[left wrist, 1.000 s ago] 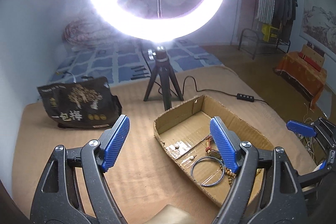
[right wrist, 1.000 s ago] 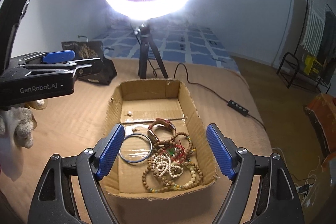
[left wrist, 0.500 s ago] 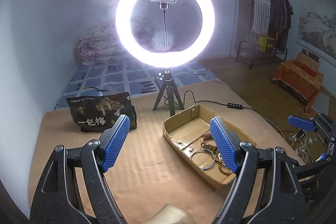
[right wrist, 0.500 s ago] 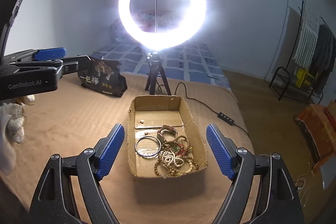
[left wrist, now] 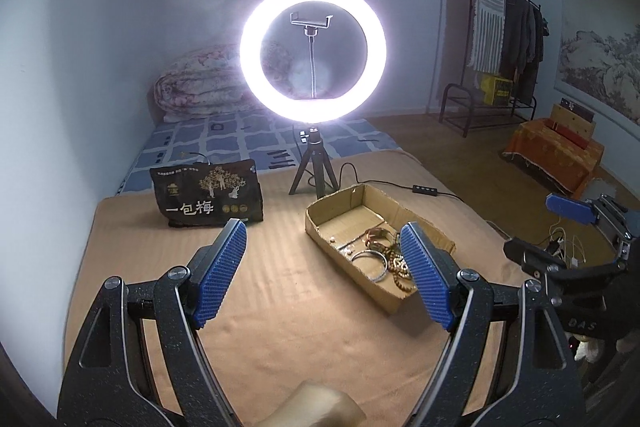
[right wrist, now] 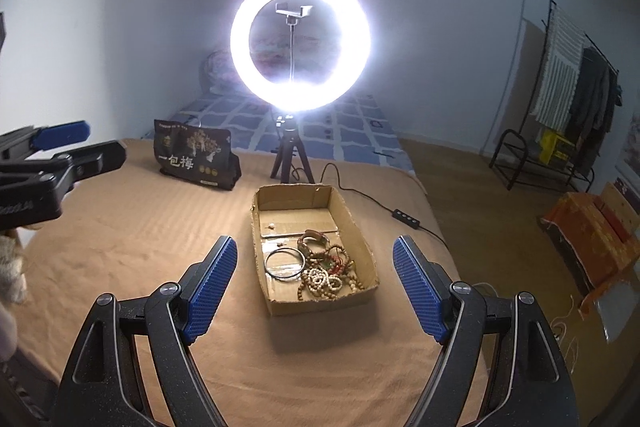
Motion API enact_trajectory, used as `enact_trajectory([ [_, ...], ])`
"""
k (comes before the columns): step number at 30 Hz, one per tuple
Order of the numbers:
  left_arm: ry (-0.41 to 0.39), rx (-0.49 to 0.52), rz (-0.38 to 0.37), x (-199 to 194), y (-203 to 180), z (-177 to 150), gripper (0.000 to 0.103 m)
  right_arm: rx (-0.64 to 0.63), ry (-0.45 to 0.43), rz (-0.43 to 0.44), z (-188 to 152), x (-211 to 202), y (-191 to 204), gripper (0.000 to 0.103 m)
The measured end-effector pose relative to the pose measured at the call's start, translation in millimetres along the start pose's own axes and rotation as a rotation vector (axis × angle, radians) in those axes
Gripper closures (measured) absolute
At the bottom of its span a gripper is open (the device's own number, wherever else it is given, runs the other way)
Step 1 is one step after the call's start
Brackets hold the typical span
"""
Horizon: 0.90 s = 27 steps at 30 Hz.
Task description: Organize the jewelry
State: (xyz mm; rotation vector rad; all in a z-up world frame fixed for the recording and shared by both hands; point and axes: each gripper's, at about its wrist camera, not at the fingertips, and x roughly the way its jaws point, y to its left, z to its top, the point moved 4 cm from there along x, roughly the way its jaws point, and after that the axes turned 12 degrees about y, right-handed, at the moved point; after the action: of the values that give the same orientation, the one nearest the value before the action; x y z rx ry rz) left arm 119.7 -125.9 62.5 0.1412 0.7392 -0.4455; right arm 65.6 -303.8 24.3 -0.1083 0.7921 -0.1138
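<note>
jewelry [right wrist: 324, 267], beads and a bangle, lies heaped at the near end of the cardboard box [right wrist: 362, 227] on the tan bedspread [right wrist: 140, 227], while left gripper [left wrist: 322, 275] and right gripper [right wrist: 314, 285] hover wide apart and empty.

Around the box [right wrist: 362, 247] the tan cover [right wrist: 160, 247] lies bare on the near and left sides, open for a pass. Just behind the box stands the ring light's tripod [right wrist: 290, 157]; its cable [right wrist: 404, 217] trails off past the box's right. The black bag [right wrist: 196, 155] stands behind-left, well apart.
</note>
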Motion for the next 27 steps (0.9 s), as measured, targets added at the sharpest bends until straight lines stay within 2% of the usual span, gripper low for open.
enact_trajectory([
  [1,-0.002,0.004,0.006,-3.5,-0.4,-3.4,0.020,0.007,-0.003,-0.004,-2.2,-1.7,0.5,0.023],
  [3,-0.011,0.009,0.016,-9.0,-0.7,-10.7,0.002,0.019,-0.011,-0.012,-8.4,-5.7,0.6,0.022],
  [4,-0.022,0.009,0.021,-12.3,-0.8,-14.0,0.001,0.025,-0.012,-0.015,-11.4,-6.7,0.7,0.022],
  [19,-0.027,0.054,0.105,-27.4,-2.8,-39.7,0.001,0.036,-0.054,-0.083,-22.0,-16.9,-3.8,0.021],
  [27,-0.026,0.053,0.111,-28.9,-1.9,-42.9,0.000,0.053,-0.040,-0.069,-24.9,-14.2,-6.1,0.021],
])
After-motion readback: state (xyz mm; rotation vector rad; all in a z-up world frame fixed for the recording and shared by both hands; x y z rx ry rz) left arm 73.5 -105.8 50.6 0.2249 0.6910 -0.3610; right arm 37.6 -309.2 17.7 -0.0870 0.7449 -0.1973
